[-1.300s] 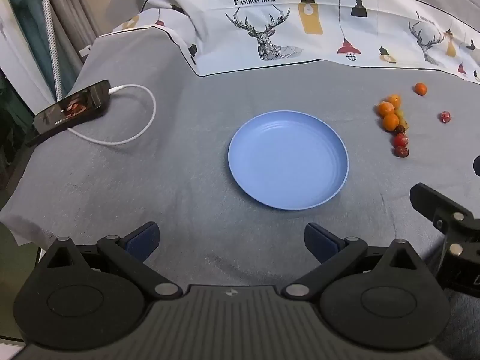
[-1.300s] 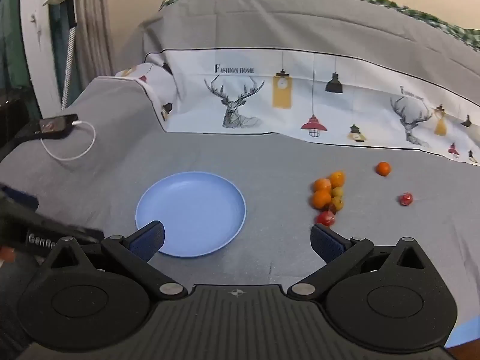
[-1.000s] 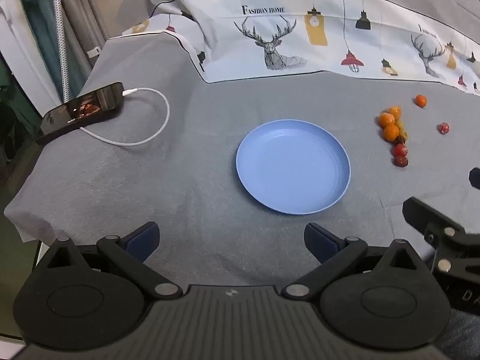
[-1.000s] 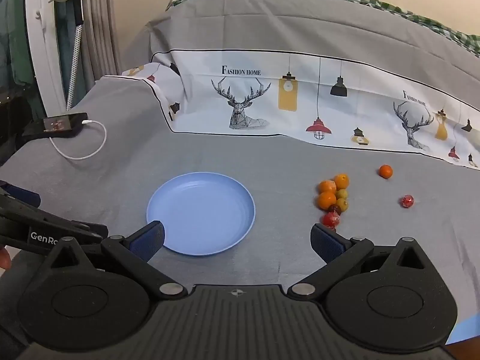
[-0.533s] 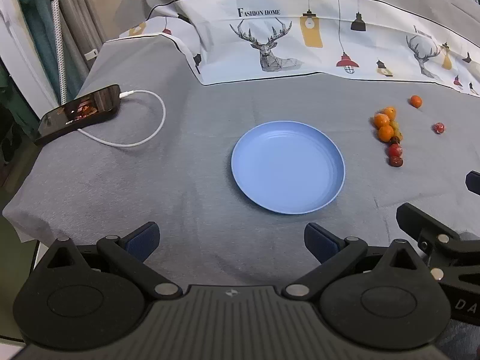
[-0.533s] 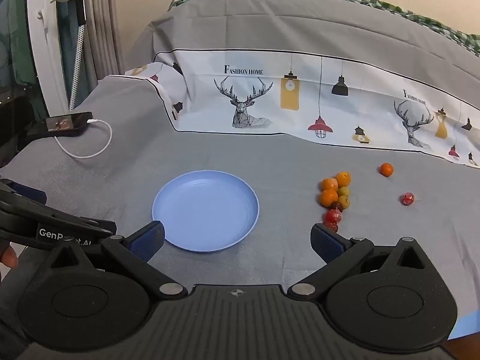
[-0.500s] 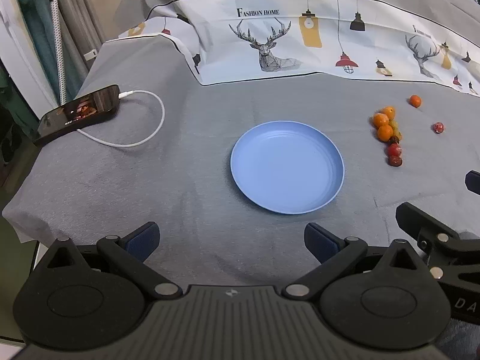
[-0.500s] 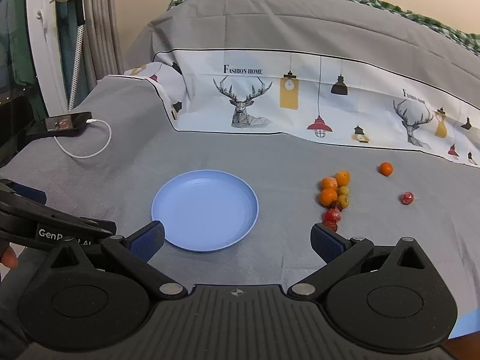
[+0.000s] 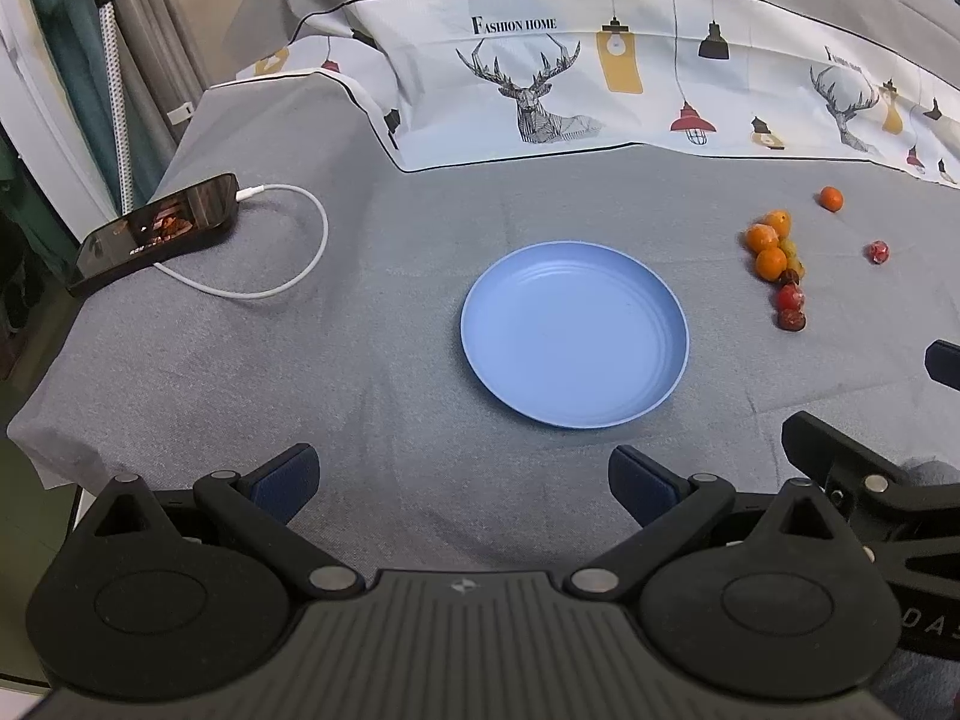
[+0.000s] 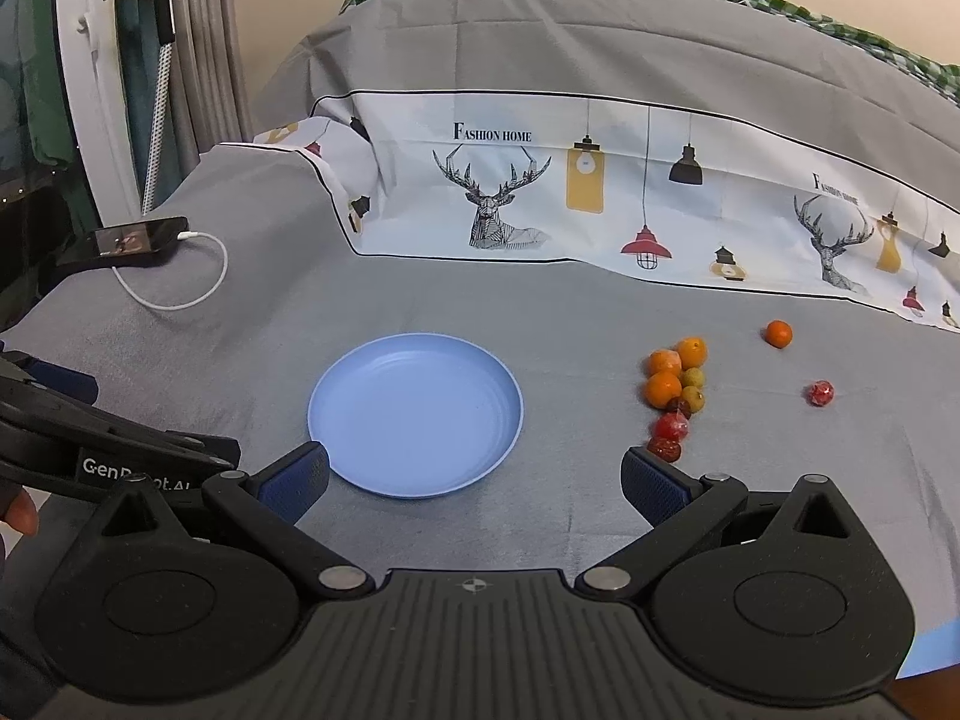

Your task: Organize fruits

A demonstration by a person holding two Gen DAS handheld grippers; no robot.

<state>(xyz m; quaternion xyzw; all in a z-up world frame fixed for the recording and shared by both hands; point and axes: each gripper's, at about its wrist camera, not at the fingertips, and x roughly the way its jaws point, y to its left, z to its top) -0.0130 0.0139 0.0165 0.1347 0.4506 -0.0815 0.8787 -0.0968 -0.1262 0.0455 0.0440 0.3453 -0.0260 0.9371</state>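
A phone (image 9: 155,231) with a white cable (image 9: 282,276) is seen far left of the blue plate (image 9: 574,333). The left gripper (image 9: 462,483) is held near the plate's front edge, jaws spread wide, nothing between them. A cluster of fruits (image 10: 673,393) lies right of the plate, apart from it. One orange (image 10: 779,333) and one red fruit (image 10: 819,393) lie further right. The right gripper (image 10: 474,483) is likewise held wide apart and empty.
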